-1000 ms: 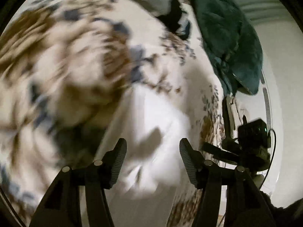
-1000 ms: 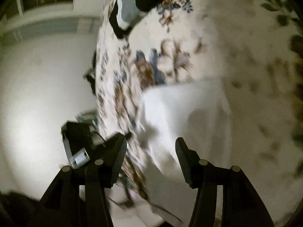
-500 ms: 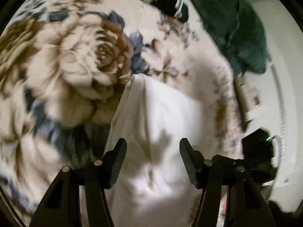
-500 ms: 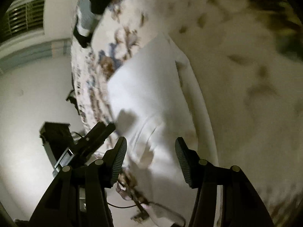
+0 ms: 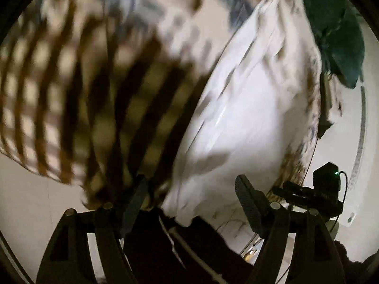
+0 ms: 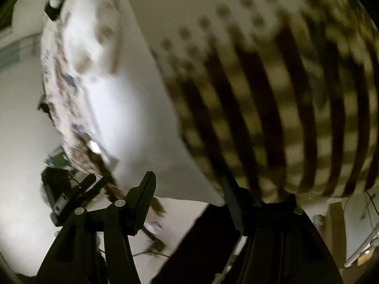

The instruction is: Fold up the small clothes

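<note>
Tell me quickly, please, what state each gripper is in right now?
Left gripper: open, holding nothing, over the white garment.
Right gripper: open, holding nothing, beside the checked cloth.

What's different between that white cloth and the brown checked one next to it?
The white cloth is plain, while the brown checked cloth carries dark stripes crossed into squares. The white cloth lies nearer the bed's edge; the brown checked cloth sits further in, and in the right wrist view part of it shows dots. Both lie on the floral bedspread and both are blurred.
</note>
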Action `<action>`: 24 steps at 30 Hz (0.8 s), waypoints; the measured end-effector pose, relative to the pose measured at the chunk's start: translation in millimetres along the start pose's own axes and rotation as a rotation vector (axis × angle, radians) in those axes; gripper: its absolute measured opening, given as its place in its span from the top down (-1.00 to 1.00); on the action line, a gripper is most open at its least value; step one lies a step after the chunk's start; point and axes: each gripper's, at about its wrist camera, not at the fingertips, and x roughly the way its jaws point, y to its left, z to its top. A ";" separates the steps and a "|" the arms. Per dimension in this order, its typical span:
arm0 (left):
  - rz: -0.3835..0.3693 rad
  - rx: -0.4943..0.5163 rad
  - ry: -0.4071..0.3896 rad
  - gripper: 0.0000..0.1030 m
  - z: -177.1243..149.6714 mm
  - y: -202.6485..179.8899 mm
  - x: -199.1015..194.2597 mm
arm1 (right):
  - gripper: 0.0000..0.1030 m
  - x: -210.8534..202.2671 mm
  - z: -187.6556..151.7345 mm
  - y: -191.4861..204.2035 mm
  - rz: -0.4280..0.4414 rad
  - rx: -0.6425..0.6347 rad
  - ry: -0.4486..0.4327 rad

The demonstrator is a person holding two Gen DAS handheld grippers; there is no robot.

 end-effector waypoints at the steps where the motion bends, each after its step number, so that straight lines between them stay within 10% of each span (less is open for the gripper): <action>1: 0.004 -0.002 0.008 -0.45 -2.9 1.5 7.9 | -0.17 6.2 -2.5 -2.9 -0.008 -0.001 0.005; 7: 0.018 0.065 -0.026 -0.41 -7.8 -24.7 36.1 | -0.17 27.5 0.9 -7.6 0.012 -0.006 -0.014; 12: 0.093 0.079 -0.075 0.72 -13.8 -35.9 35.1 | 0.17 33.9 -0.7 1.5 0.041 -0.017 -0.040; 16: 0.059 0.032 -0.104 0.88 -21.4 -23.5 15.8 | 0.80 33.2 -10.6 4.9 0.079 -0.024 -0.035; 24: -0.032 0.004 -0.137 0.92 -24.3 -42.9 -13.6 | 0.95 12.1 -31.4 16.2 0.184 -0.045 -0.046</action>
